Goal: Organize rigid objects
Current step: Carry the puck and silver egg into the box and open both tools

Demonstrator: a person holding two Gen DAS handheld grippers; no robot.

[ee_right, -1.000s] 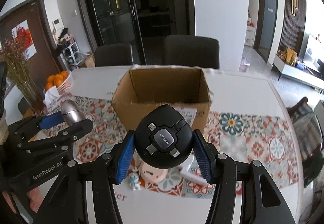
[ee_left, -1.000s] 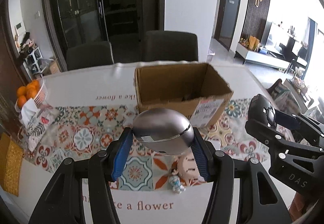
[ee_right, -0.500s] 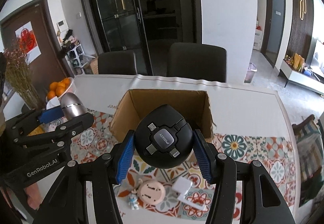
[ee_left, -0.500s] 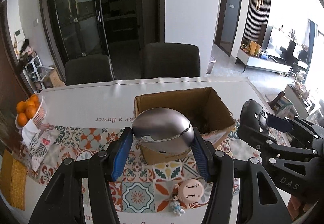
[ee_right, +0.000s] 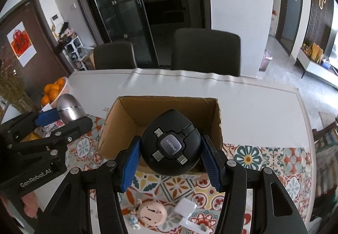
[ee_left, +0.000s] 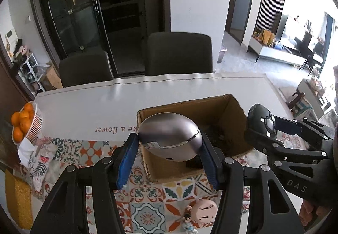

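My left gripper (ee_left: 169, 158) is shut on a silver egg-shaped device (ee_left: 169, 136), held over the near left corner of an open cardboard box (ee_left: 211, 105). My right gripper (ee_right: 170, 160) is shut on a round black cable hub (ee_right: 171, 145) marked PISEN, held above the near wall of the same cardboard box (ee_right: 126, 115). The right gripper (ee_left: 272, 128) with the black hub (ee_left: 260, 117) shows at the right of the left wrist view. The left gripper (ee_right: 63, 119) with the silver egg (ee_right: 69, 109) shows at the left of the right wrist view.
On the patterned runner (ee_right: 264, 155) near me lie a pink round gadget (ee_right: 152, 212), a small figurine (ee_right: 134, 220) and a white charger (ee_right: 186, 207). A basket of oranges (ee_left: 25, 124) stands at the left table edge. Two dark chairs (ee_left: 179, 54) stand behind the table.
Both grippers have moved forward over the table with their objects. The box has come closer and now lies right under them; the small items have slid toward the frames' bottom edge.
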